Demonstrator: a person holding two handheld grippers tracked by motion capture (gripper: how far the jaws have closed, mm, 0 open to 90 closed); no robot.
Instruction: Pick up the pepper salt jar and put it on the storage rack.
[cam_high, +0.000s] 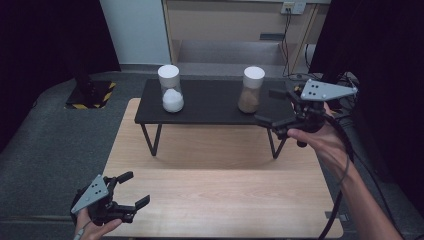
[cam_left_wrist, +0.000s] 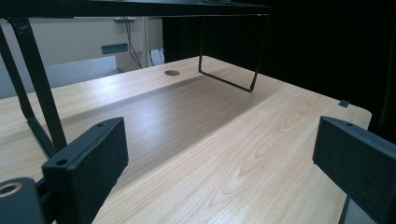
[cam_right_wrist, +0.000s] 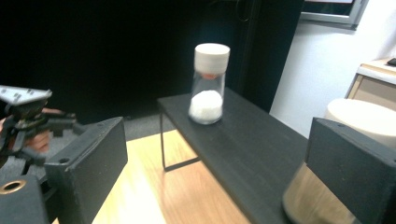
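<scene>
Now L gripper (cam_high: 134, 189) agape over table (cam_high: 225, 195); R gripper (cam_high: 270, 106) agape beside brown jar (cam_high: 251, 90)

I'm working in what looks like a lab or recording studio set up for tests. Black curtains (cam_high: 45, 35) hang on both sides, and grey carpet (cam_high: 55, 135) covers the floor. Beyond the far edge of the wooden table (cam_high: 220, 185) stands a light cabinet (cam_high: 235, 20) with a wall socket (cam_high: 292, 7) and cables, and a hazard-striped stand base (cam_high: 90, 95) sits off the far-left corner.
</scene>
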